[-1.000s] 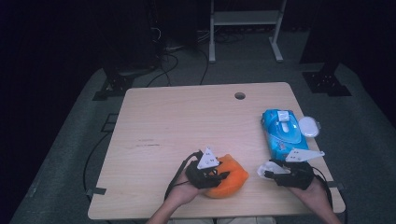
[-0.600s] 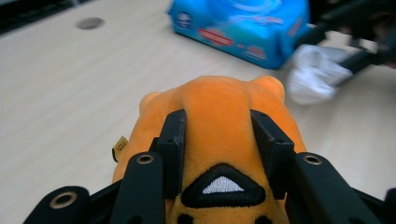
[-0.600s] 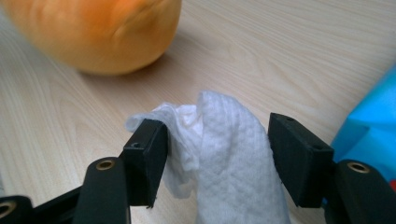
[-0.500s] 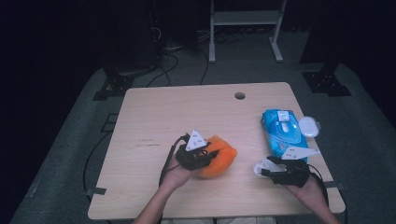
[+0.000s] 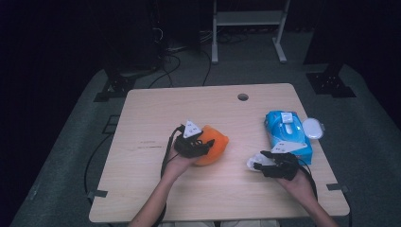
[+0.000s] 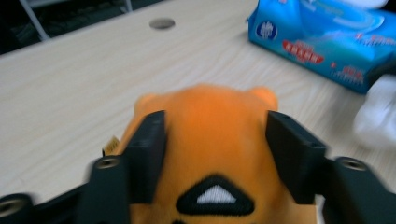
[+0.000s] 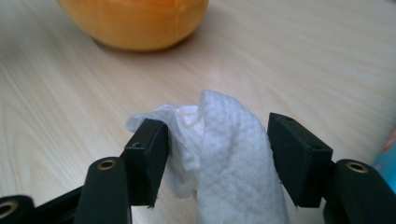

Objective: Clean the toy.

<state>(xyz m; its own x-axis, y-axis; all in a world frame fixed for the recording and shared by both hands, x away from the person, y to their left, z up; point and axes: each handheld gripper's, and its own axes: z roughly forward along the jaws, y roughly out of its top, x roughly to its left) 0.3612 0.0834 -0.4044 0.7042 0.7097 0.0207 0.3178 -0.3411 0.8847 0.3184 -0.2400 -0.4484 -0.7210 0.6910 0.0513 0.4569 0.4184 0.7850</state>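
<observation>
Gripping a crumpled white paper wipe (image 7: 219, 154), the right claw (image 5: 257, 163) sits at the lower right of the high view, its black jaws on either side of the wad. Left of centre, the left claw (image 5: 208, 143) has just been opening, its jaws still flanking the round orange plush toy (image 6: 205, 140) on the pale wooden worktop (image 5: 156, 118). Further back right lies a blue wet-wipe pack (image 5: 288, 135).

Fuzzy orange plush toy (image 6: 210, 135), embossed white paper wipe (image 7: 229, 154), matt wooden table (image 5: 156, 113).
</observation>
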